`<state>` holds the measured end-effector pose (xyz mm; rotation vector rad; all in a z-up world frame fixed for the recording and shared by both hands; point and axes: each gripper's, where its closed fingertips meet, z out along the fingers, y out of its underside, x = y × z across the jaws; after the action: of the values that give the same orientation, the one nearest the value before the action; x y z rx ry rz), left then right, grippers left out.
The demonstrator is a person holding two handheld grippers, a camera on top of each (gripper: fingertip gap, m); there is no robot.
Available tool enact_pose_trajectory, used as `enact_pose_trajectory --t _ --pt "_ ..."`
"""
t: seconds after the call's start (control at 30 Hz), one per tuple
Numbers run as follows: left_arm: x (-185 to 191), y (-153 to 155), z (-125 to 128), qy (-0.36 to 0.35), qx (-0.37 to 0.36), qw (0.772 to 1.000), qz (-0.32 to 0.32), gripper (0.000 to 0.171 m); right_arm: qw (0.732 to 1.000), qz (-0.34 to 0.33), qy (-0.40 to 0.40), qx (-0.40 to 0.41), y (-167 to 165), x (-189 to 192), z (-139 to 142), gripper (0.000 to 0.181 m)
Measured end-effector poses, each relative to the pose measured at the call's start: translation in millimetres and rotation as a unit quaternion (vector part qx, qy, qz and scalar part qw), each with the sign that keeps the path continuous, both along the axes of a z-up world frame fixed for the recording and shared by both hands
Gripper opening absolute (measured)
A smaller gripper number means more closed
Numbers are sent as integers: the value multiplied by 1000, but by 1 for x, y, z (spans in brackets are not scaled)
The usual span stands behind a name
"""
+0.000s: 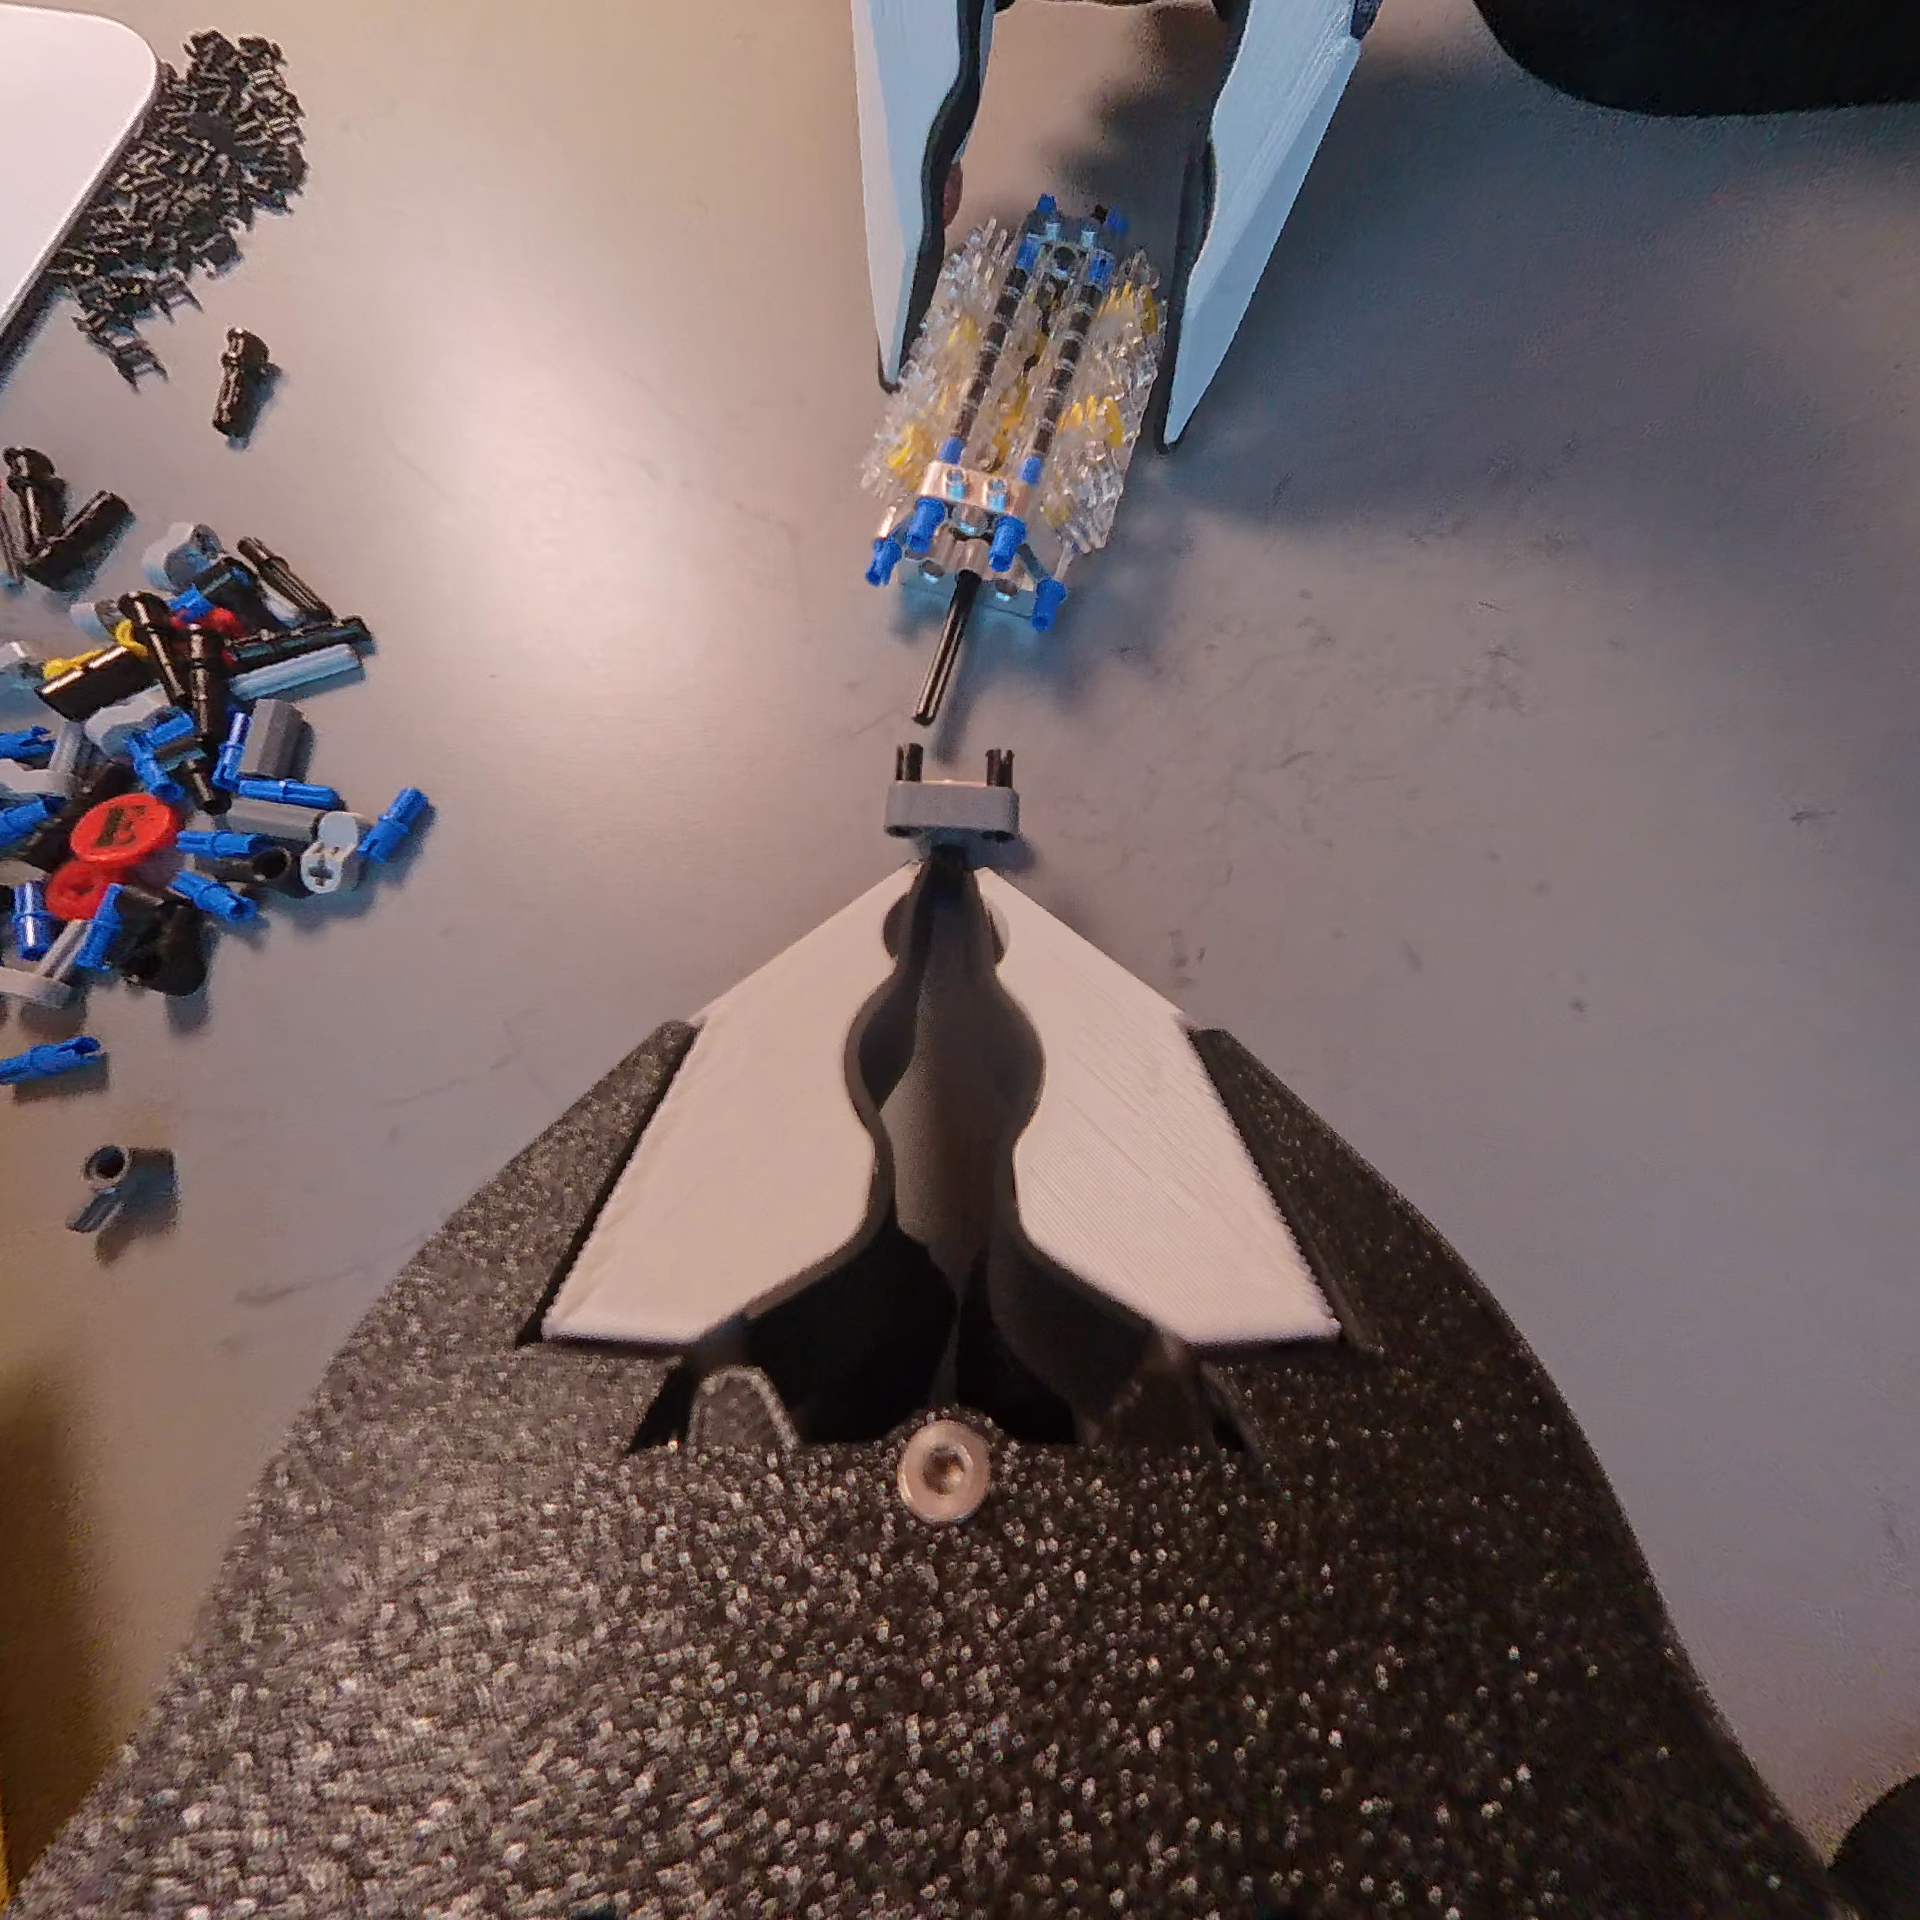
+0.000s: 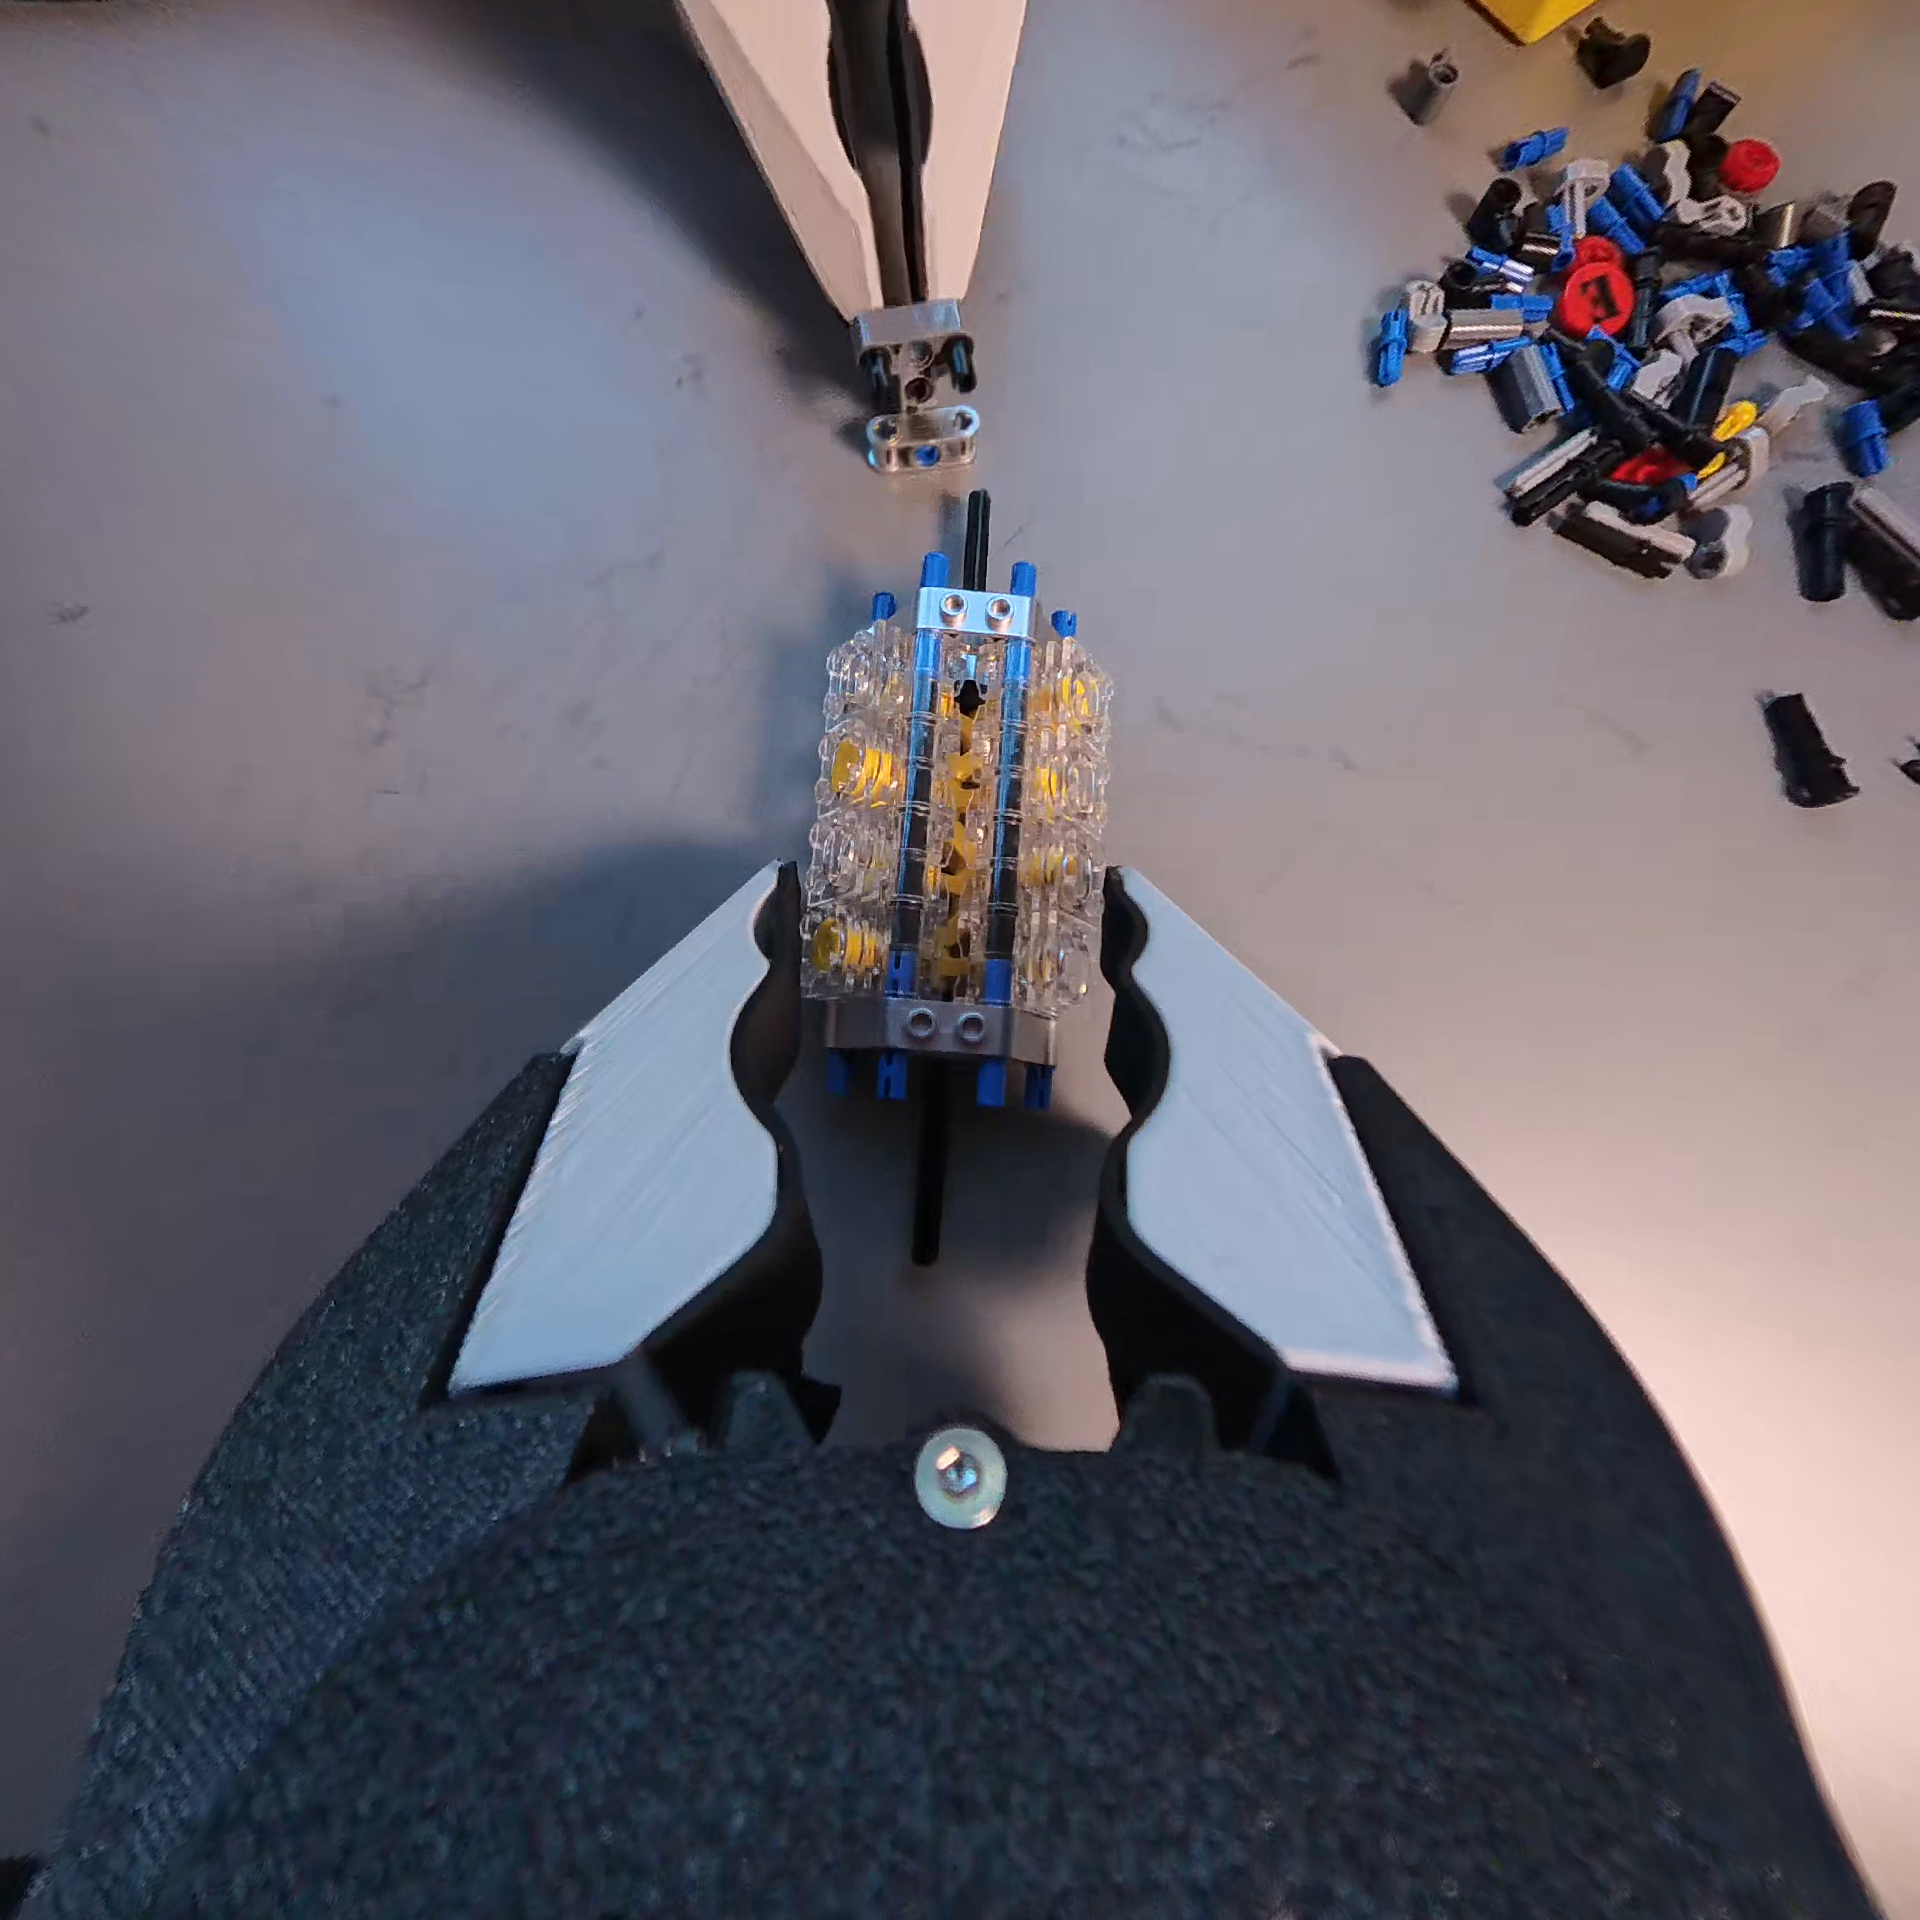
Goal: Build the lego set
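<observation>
A stack of clear gears with yellow and blue parts (image 1: 1018, 405) lies on the grey table (image 1: 1455, 727), and a black axle (image 1: 940, 665) sticks out of its end. My right gripper (image 2: 951, 894) is open, with its fingers close on either side of the stack (image 2: 956, 831); it also shows at the top of the left wrist view (image 1: 1039, 384). My left gripper (image 1: 951, 868) is shut on a small grey beam with black pins (image 1: 952, 810). It holds the beam just short of the axle tip. In the right wrist view the left gripper (image 2: 914, 296) and the beam (image 2: 914, 364) face the stack.
A pile of loose blue, black, grey and red parts (image 1: 156, 769) lies to the left, also showing at upper right in the right wrist view (image 2: 1683, 343). A heap of small black pins (image 1: 197, 177) lies beside a white tray edge (image 1: 52, 135). A dark object (image 1: 1714, 52) sits far right. My right fingertips sit around 11 cm from my left ones.
</observation>
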<state>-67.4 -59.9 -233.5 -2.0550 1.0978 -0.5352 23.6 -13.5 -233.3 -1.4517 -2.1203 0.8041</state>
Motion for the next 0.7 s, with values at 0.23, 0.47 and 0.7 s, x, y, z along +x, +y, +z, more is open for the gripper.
enact_pose_trajectory --t 0.23,0.47,0.7 --pt "1 4 1 0 9 1000 11 3 999 37 9 -8 1 9 9 55" --pt "10 2 7 -19 11 1000 6 3 996 53 51 -46 7 -1 27 55" --pt "15 -4 -1 -1 -6 1000 -17 3 992 65 80 -70 -9 -6 31 54"
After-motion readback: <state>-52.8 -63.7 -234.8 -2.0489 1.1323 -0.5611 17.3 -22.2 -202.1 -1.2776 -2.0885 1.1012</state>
